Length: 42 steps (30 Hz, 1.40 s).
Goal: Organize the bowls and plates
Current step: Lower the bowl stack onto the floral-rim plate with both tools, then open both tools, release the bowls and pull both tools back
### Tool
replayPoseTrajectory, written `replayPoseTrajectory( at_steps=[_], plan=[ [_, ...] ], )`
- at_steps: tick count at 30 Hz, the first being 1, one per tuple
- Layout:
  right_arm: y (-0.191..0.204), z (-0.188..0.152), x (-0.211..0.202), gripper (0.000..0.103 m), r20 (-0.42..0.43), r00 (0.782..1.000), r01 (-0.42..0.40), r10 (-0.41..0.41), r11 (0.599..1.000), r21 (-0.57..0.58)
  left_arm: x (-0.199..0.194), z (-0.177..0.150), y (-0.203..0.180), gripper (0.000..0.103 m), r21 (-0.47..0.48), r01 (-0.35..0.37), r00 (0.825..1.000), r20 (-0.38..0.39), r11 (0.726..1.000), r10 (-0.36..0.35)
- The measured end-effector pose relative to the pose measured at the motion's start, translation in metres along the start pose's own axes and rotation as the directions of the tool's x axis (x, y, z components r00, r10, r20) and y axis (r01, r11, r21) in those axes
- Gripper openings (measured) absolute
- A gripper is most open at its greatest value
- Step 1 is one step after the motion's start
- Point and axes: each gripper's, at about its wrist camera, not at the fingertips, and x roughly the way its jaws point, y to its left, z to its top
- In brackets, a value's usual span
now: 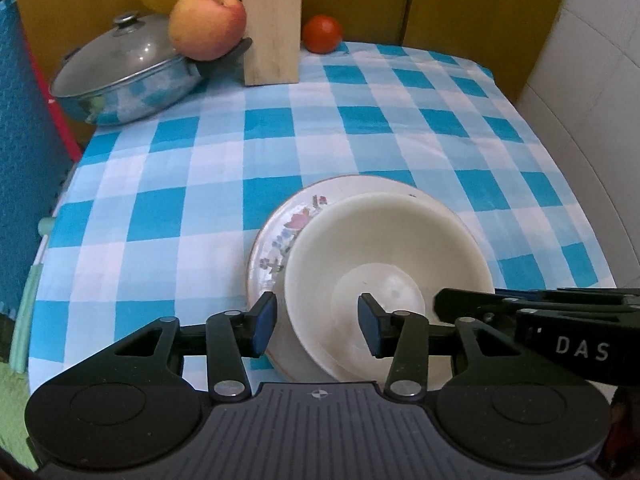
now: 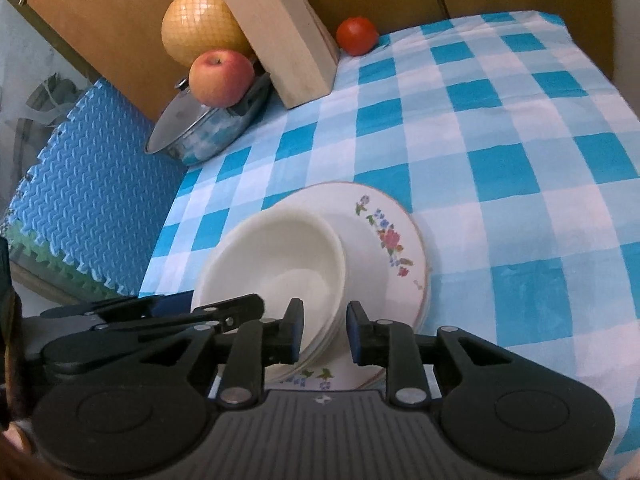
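A stack of white bowls (image 1: pixel 384 248) sits on a floral plate (image 1: pixel 276 240) on the checked tablecloth, near its front edge. My left gripper (image 1: pixel 316 322) is open and straddles the bowls' near-left rim, one finger over the plate and the other inside the top bowl. In the right wrist view the bowls (image 2: pixel 280 256) lean toward the left of the plate (image 2: pixel 384 224). My right gripper (image 2: pixel 325 332) is open, with the stacked bowl rims between its blue pads, not visibly pinched. Each gripper shows at the edge of the other's view.
At the back left stand a lidded steel pot (image 1: pixel 128 76), an apple (image 1: pixel 206 24) on its handle, a netted yellow fruit (image 2: pixel 200 24), a wooden block (image 1: pixel 272 20) and a tomato (image 1: pixel 322 34). Blue foam mat (image 2: pixel 88 184) lies left of the table.
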Motion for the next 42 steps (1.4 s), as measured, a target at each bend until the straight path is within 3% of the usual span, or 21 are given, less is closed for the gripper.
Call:
replayPoseTrajectory(
  at_steps=[5,8,19,30,42],
  plan=[
    [0.001,-0.002,-0.013,0.027,0.055,0.998,0.021,-0.021,1.0,-0.005,-0.007,0.0,0.009,0.057,-0.039,0.005,1.0,0.021,0.999,-0.005],
    [0.005,-0.003,-0.02,0.034,0.098,0.995,0.034,-0.031,0.999,-0.026,-0.015,0.002,0.016,0.07,-0.064,0.007,0.998,0.056,0.998,-0.004],
    [0.019,-0.002,-0.026,0.04,0.173,0.984,0.066,-0.051,0.994,-0.082,-0.028,-0.001,0.021,0.085,-0.092,-0.008,0.993,0.113,0.996,0.018],
    [0.024,-0.002,-0.025,0.044,0.205,0.975,0.109,-0.085,0.988,-0.106,-0.031,-0.003,0.016,0.087,-0.077,-0.03,0.99,0.135,0.997,0.04],
    [0.024,-0.002,-0.024,0.044,0.197,0.978,0.096,-0.074,0.99,-0.105,-0.035,-0.003,0.014,0.087,-0.06,-0.065,0.985,0.159,0.996,0.074]
  ],
)
